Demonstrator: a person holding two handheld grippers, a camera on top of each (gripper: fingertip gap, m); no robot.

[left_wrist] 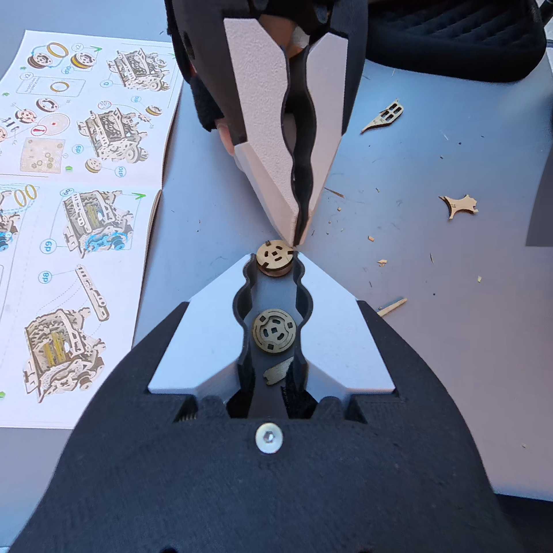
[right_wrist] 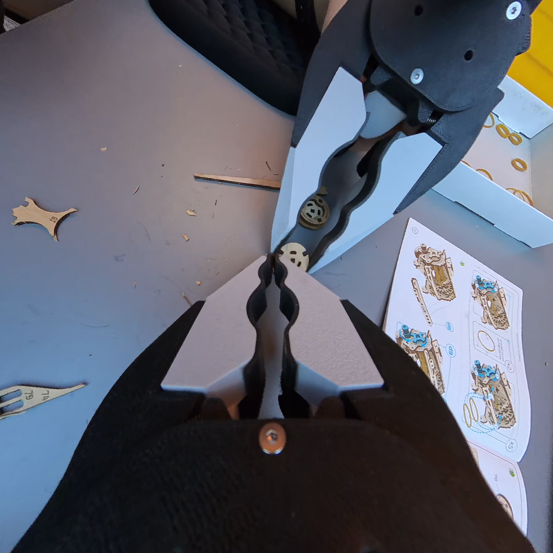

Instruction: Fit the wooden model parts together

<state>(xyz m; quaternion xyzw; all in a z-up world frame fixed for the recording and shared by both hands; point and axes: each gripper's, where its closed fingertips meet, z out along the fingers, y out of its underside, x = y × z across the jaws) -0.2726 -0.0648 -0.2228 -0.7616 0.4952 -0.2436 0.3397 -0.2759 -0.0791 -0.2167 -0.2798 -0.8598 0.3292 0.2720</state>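
Note:
My left gripper (left_wrist: 273, 258) is shut on a small round wooden wheel (left_wrist: 274, 259) and holds it at its tips just above the grey table (left_wrist: 419, 269). The wheel (right_wrist: 294, 256) also shows in the right wrist view. My right gripper (right_wrist: 271, 259) is shut on a tiny wooden peg (right_wrist: 271, 263) and its tips touch the wheel's rim. It comes in from the top of the left wrist view (left_wrist: 296, 241). A flat slotted wooden disc (left_wrist: 274, 331) and a small wooden scrap (left_wrist: 276, 374) lie on the table between the left fingers.
An open instruction booklet (left_wrist: 74, 209) lies left of the wheel. Wooden offcuts (left_wrist: 459, 205) (left_wrist: 384, 115), a thin stick (right_wrist: 236, 180) and chips are scattered on the table. A white box with yellow rubber bands (right_wrist: 514, 167) and a black cushion (left_wrist: 449, 39) stand at the edges. Less than 4 cm separates the two grippers' tips. From either gripper's tips it is about 5 cm to the flat slotted wooden disc (left_wrist: 274, 331). Seen from the right wrist view (right_wrist: 316, 205) as well.

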